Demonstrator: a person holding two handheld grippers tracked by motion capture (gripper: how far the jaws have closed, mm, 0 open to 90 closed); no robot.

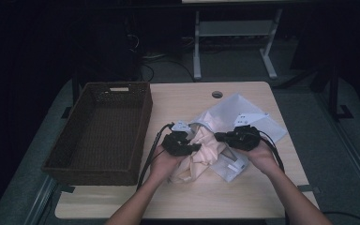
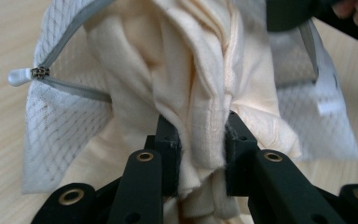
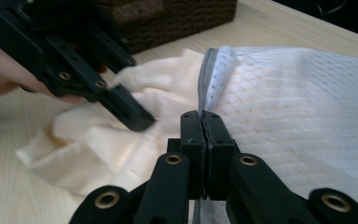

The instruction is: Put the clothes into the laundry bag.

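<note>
Centre frame: our left gripper (image 2: 199, 154) clamps the cream cloth (image 2: 200, 84); our right gripper (image 3: 204, 135) pinches the mesh bag (image 3: 298, 107) rim; basket (image 1: 101, 131) at left.

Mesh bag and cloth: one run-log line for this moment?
left gripper: shut on cream cloth | right gripper: shut on mesh bag zipper edge | cloth partly inside bag | basket: unused

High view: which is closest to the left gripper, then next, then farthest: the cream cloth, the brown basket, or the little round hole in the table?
1. Cream cloth: pinched in the jaws of the left gripper, so touching it.
2. Brown basket: just to the gripper's left; its near wall is close by.
3. Round hole: up near the table's far edge, beyond the mesh bag.
</note>
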